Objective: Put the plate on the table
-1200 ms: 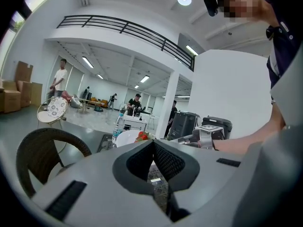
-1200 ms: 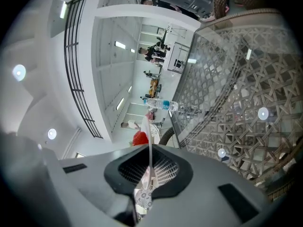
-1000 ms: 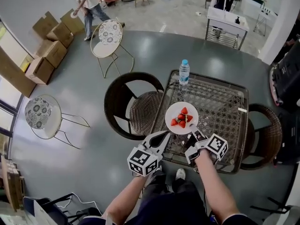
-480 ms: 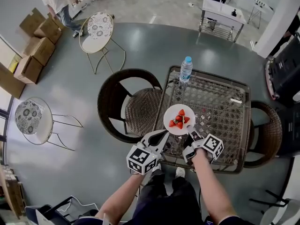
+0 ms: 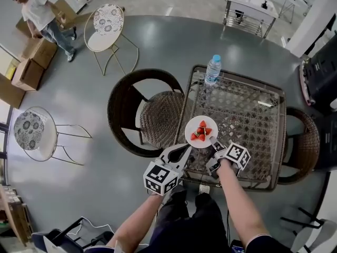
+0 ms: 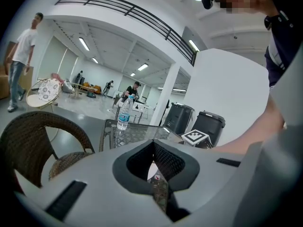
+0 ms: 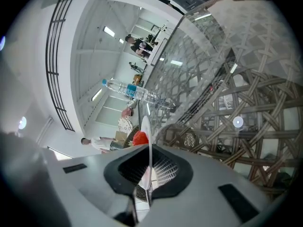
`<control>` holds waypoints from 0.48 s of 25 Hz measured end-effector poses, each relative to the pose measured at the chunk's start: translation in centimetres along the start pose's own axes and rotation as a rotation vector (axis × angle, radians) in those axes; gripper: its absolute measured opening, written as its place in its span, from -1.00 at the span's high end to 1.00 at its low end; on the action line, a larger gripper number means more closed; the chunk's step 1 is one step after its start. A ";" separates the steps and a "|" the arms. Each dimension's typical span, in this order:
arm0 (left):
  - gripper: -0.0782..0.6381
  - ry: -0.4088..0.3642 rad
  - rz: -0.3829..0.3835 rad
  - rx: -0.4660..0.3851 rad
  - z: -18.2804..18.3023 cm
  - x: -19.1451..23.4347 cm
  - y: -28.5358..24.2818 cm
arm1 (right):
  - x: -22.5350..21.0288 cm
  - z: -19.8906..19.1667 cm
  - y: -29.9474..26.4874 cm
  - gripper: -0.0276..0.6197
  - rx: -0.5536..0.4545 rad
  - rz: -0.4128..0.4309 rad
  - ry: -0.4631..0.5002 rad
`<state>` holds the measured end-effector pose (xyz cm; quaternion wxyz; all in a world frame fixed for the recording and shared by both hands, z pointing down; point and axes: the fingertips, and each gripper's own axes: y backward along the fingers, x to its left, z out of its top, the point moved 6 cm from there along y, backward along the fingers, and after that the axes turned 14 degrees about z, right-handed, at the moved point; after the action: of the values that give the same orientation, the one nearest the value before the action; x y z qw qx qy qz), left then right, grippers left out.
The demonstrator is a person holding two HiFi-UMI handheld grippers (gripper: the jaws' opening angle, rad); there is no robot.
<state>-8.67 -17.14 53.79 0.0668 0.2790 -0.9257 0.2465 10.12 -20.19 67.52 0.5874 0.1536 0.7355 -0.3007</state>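
A white plate [image 5: 201, 132] with several strawberries [image 5: 200, 132] sits over the near-left part of the glass-topped wicker table [image 5: 253, 115]. I cannot tell whether it touches the glass. My right gripper [image 5: 212, 142] is shut on the plate's near rim. In the right gripper view the plate [image 7: 144, 126] stands edge-on between the pads, with a strawberry [image 7: 140, 138] beside it. My left gripper [image 5: 182, 152] is just left of the plate at the table's edge. Its jaws look shut with nothing between them [image 6: 154, 171].
A water bottle [image 5: 212, 69] stands at the table's far-left corner. Dark wicker chairs flank the table on the left [image 5: 142, 115] and the right [image 5: 305, 146]. Two metal chairs [image 5: 108, 25] and cardboard boxes [image 5: 26, 70] lie further left, where a person [image 5: 37, 15] walks.
The plate stays in the right gripper over the same near-left spot of the table. The view has shifted a little, and the person in the background has walked to the left.
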 end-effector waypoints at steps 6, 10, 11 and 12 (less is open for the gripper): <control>0.76 0.022 0.011 0.021 -1.1 -0.1 0.0 | -1.1 0.1 -0.6 0.87 0.034 -0.022 0.007; 0.76 0.030 0.020 0.029 -1.5 0.1 -0.1 | -1.5 0.1 -1.0 0.87 0.048 -0.025 0.018; 0.76 0.031 0.022 0.028 -1.5 0.1 0.0 | -1.5 0.1 -1.1 0.87 0.051 -0.026 0.020; 0.76 0.032 0.024 0.028 -1.5 0.2 0.0 | -1.5 0.1 -1.1 0.87 0.053 -0.027 0.023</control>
<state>-8.85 -16.49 55.16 0.0749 0.2648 -0.9242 0.2649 9.96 -20.92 69.22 0.5707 0.1626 0.7359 -0.3260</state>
